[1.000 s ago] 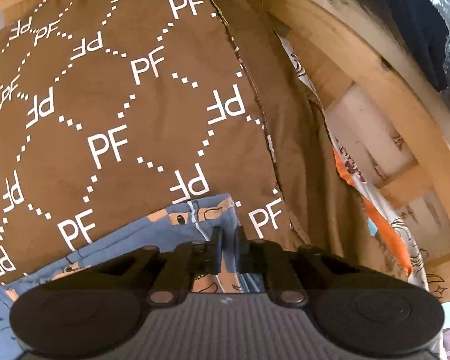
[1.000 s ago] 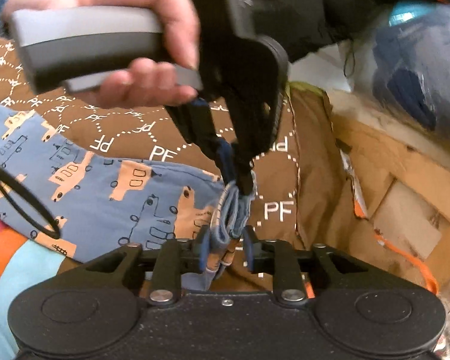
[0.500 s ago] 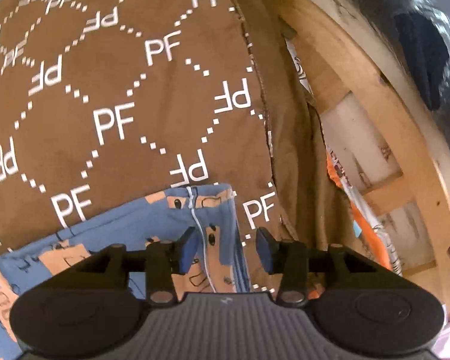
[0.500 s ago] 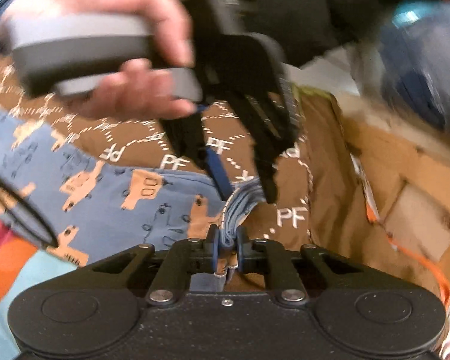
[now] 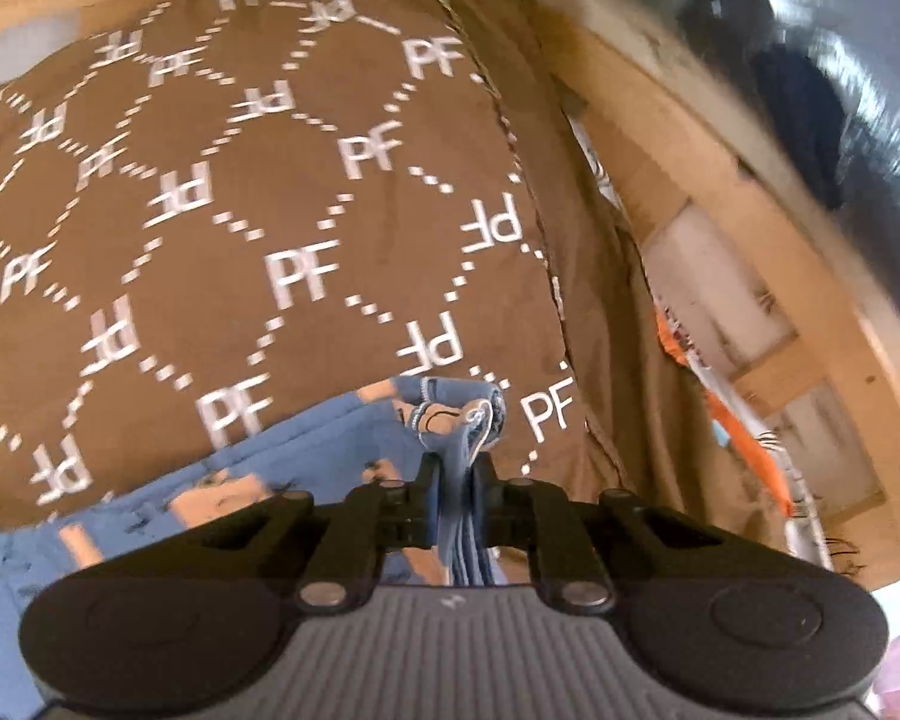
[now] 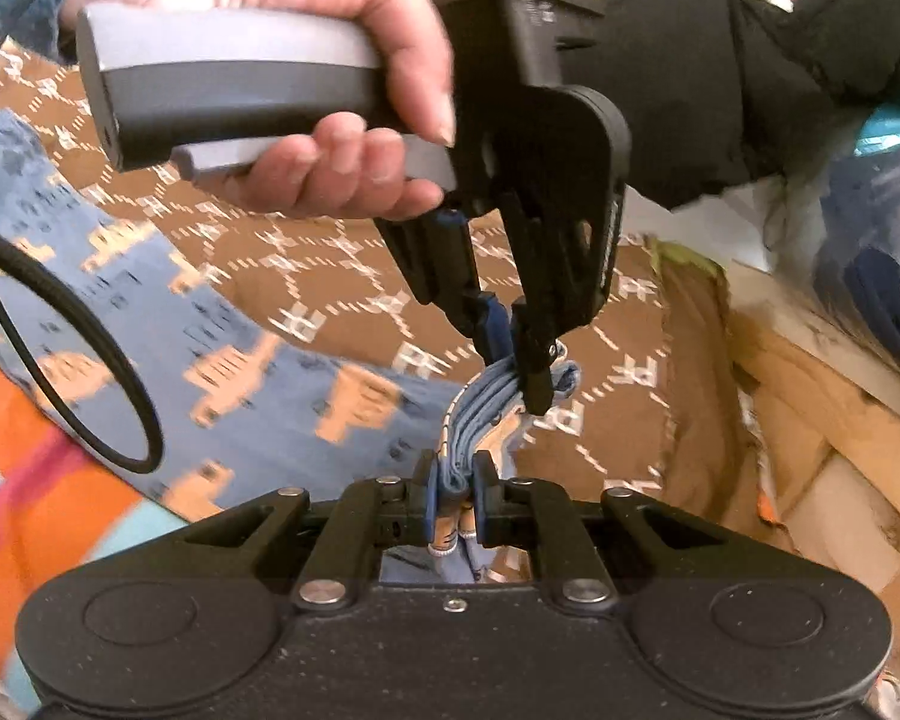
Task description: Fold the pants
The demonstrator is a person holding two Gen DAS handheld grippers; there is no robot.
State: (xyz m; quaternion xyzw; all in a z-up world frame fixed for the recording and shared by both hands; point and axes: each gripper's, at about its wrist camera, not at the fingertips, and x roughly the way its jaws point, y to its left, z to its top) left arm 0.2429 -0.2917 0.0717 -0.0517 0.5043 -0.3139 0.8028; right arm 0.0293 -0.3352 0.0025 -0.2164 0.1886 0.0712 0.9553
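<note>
Nearest the lens, the right gripper (image 6: 455, 495) is pinched on a bunched hem of the blue pants (image 6: 222, 372), printed with orange vehicles. Just beyond, the left gripper (image 6: 513, 354), held in the left hand (image 6: 330, 138), is clamped on the same bunch (image 5: 456, 480). The garment lies draped over a brown cover (image 5: 270, 180) marked "PF" in repeat. The cloth looks light, soft and limp; it should sag between grips, so hems and corners are the holds. Motion blur hides finer print detail. A wooden frame (image 5: 750, 192) stands behind.
</note>
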